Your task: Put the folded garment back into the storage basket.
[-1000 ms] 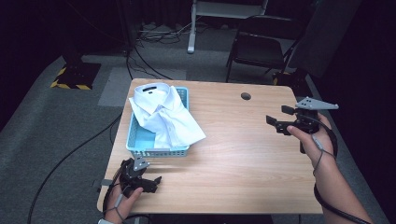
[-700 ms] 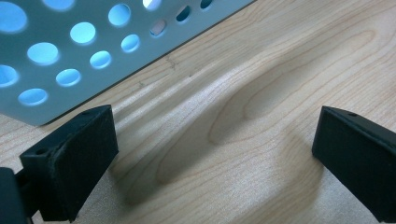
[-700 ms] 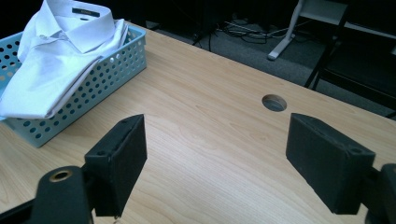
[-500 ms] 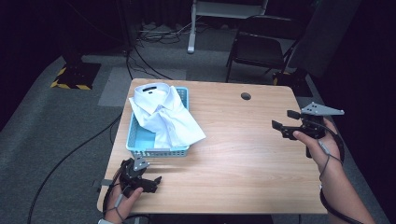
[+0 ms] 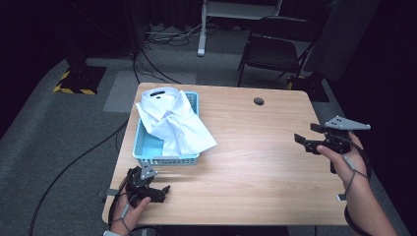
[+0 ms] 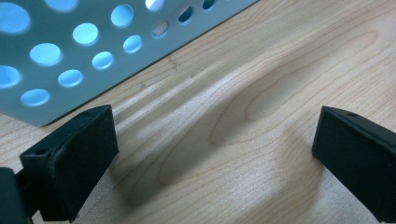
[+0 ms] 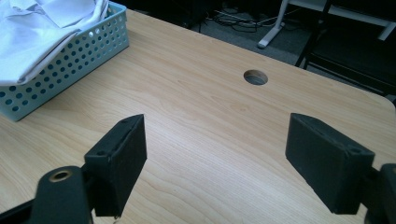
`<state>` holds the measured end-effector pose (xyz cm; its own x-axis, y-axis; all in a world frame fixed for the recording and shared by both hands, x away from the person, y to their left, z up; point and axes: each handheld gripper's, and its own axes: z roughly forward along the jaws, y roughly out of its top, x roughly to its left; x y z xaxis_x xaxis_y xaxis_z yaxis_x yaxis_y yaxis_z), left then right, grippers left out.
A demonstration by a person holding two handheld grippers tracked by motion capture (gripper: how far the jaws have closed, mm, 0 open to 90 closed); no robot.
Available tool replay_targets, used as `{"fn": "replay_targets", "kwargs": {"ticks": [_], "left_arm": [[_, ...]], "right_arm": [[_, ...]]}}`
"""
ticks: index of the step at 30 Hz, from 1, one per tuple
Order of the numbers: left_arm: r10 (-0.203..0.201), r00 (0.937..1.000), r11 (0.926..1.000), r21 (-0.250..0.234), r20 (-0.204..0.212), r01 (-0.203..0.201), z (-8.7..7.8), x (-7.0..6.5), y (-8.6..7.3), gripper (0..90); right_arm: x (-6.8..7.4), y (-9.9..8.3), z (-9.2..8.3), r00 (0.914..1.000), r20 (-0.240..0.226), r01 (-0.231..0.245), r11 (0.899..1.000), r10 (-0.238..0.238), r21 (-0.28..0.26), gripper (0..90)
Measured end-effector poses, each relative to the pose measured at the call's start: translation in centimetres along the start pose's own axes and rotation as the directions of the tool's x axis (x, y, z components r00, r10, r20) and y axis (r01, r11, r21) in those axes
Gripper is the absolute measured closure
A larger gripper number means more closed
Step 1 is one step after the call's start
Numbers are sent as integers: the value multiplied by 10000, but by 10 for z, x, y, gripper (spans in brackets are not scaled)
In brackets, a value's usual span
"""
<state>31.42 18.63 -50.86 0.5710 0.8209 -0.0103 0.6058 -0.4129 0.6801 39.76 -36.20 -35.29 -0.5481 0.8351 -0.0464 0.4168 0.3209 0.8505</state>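
High view: the right claw [image 5: 306, 139] is held spread and empty over the light wooden tabletop [image 5: 255, 162]. The left claw [image 5: 156, 191], spread, rests just before the pale blue perforated plastic basket [image 5: 167, 160] in which the folded white shirt [image 5: 172, 123] is contained.

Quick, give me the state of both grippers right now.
Left gripper: open, holding nothing, near the basket.
Right gripper: open, holding nothing, above the table.

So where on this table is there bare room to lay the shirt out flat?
Bare wood runs from the basket holding the shirt across to the right gripper, and from the cable hole to the near edge. The near left corner is crowded by the left gripper.
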Motion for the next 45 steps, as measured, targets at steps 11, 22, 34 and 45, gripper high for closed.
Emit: {"fn": "replay_targets", "kwargs": {"ticks": [11, 22, 34, 45], "left_arm": [[16, 10000, 10000, 2, -13, -16, 0, 0, 0, 3], [15, 10000, 10000, 8, -21, -15, 0, 0, 0, 3], [11, 10000, 10000, 9, -27, -11, 0, 0, 0, 2], [-51, 10000, 10000, 9, -36, 51, 0, 0, 1, 2]], "right_arm": [[-6, -20, -2, 10000, -58, 1, 9995, 1, 304, 202], [-8, -44, 4, 9999, -103, -107, 9979, 114, 638, 202], [-10, -63, 6, 10000, 25, -46, 9951, 44, 983, 199], [-10, -83, 17, 9997, -84, -220, 9920, 232, 1242, 198]]}}
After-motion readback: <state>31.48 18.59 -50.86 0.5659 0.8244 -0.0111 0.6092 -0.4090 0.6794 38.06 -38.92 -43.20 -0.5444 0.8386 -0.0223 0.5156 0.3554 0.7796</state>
